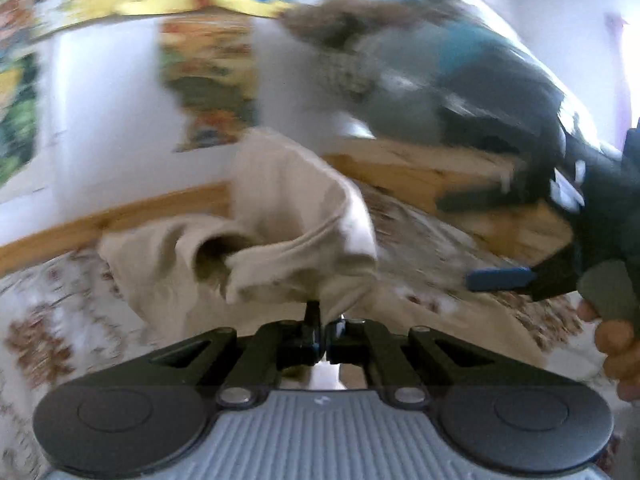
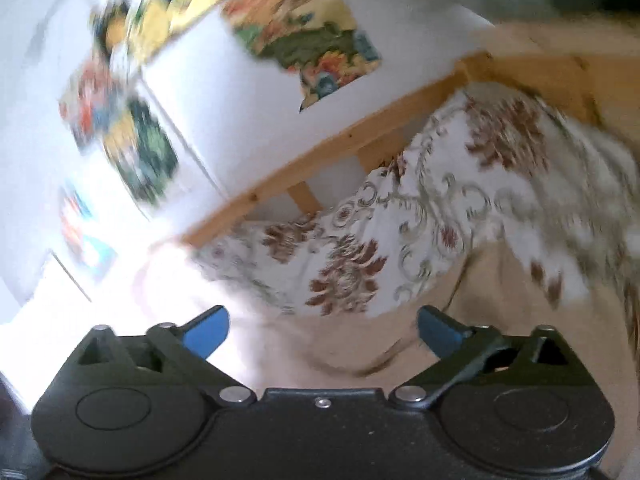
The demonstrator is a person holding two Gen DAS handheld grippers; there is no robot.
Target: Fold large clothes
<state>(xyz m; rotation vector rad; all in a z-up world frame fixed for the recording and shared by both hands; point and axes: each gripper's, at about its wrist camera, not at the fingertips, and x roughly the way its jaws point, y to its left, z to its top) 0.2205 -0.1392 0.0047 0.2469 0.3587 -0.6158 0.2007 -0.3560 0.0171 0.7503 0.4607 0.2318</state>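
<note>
White cloth with brown flowers and grey-green curls covers the bed (image 2: 400, 220) under me, and it is the biggest thing I can see. Past it, on the far side, runs a pale wooden bed frame (image 2: 320, 152), and behind that is a white wall with bright, blurry picture posters (image 2: 304, 36). On the far right of the left view sits a heap of dark grey and teal clothes (image 1: 460, 80) on the wood.

Next comes the big beige cotton garment (image 1: 288, 232), the thing I must fold. One bunched part of it hangs up in the air, right in front of my left gripper (image 1: 320, 320). In the right view, more beige cloth lies flat on the near part of the bed.

My left fingers are pinched all the way together, and they have a piece of the beige cloth between them. My right gripper (image 2: 322, 330) has its blue-tipped fingers spread as wide as they go, with nothing between them. In the left view it shows on the right, near the lifted cloth, with a person's hand around its handle.

To do this step well, I think my empty fingers should catch another edge or corner, so the garment can be pulled wide and laid smooth. Holding it by one lump will only make it twist.

I see no boxes or baskets here.
</note>
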